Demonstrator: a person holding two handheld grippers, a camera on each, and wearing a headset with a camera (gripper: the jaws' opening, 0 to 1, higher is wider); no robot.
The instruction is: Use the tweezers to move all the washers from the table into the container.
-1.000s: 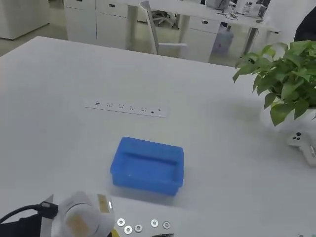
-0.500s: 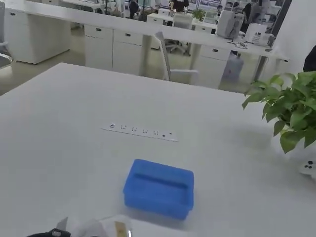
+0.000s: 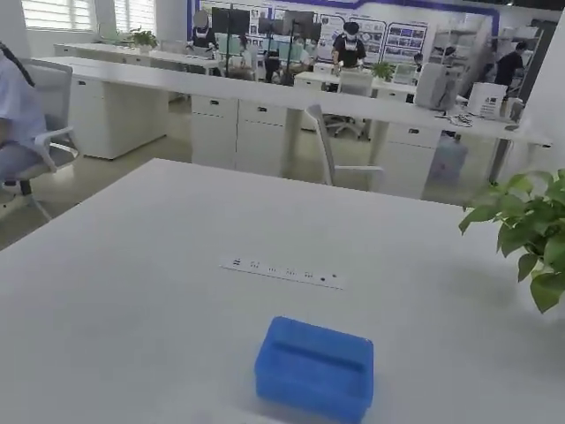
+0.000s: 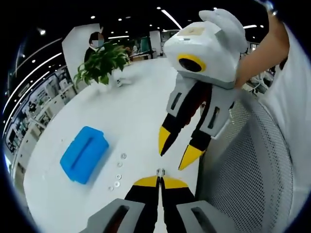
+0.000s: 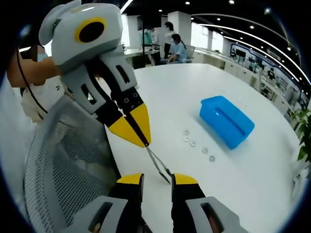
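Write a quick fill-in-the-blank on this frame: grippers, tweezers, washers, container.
1. The gripper shut on the tweezers is the ___ one.
2. The right gripper has its fingers ___.
3. ___ washers lie on the table.
4. The container is ___ in colour.
Missing words: left; open; five; blue.
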